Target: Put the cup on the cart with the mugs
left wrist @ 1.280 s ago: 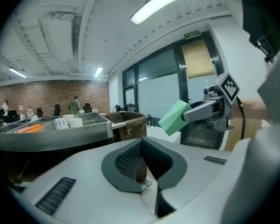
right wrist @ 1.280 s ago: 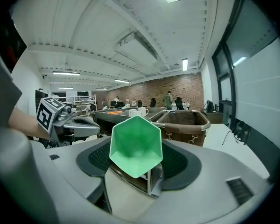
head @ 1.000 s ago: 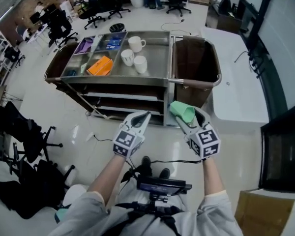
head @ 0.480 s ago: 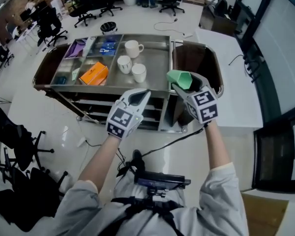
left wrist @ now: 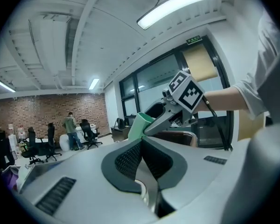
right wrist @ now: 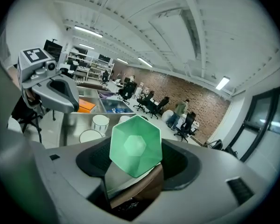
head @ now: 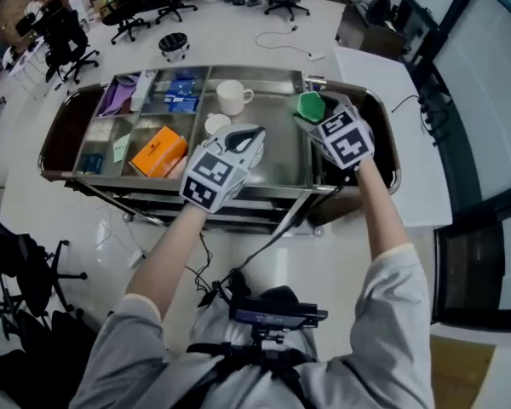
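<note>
Head view – right gripper [head: 322, 119] clamped on the green cup [head: 309, 106], hovering over the cart [head: 281, 147] – mugs [head: 231, 97] just left, seemingly clear.

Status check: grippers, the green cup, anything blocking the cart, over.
Right gripper shut on green cup, at cart top right end, not set down. Left gripper shut, empty, hovering by the mugs. Bare steel beside them.
</note>
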Tool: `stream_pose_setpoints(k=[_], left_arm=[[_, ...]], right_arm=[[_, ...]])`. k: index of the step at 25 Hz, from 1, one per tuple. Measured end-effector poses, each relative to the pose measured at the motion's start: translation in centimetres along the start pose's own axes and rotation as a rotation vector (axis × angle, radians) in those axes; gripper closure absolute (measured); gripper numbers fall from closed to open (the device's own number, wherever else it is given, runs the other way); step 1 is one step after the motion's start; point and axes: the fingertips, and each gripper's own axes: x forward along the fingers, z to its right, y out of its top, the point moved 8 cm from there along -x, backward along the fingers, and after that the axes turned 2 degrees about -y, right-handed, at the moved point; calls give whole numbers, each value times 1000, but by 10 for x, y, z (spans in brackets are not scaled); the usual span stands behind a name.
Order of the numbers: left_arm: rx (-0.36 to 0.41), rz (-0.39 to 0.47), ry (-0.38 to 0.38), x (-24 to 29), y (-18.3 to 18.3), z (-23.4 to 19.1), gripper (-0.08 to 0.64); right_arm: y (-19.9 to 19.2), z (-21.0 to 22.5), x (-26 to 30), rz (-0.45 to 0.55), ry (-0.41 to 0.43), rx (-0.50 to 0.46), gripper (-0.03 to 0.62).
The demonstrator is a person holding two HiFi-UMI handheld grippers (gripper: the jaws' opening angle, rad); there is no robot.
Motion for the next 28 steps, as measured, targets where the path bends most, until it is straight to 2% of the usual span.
stream_pose_setpoints(k=[3,11,17,28], left_arm=[[-6,6,-2,13,3,-26,555],[-70,-8,48,44,-4,-75,555],[-94,-32,81,70,-10,-91,555],[-133,-23,118,89,-13,-108,555]], right_arm=[[14,15,37,-71,25,-61,287],[27,51,132,-218,216,-96,286],[24,61,189,-293,333,-186,286],[7,57,255,-388,456,-223,284]])
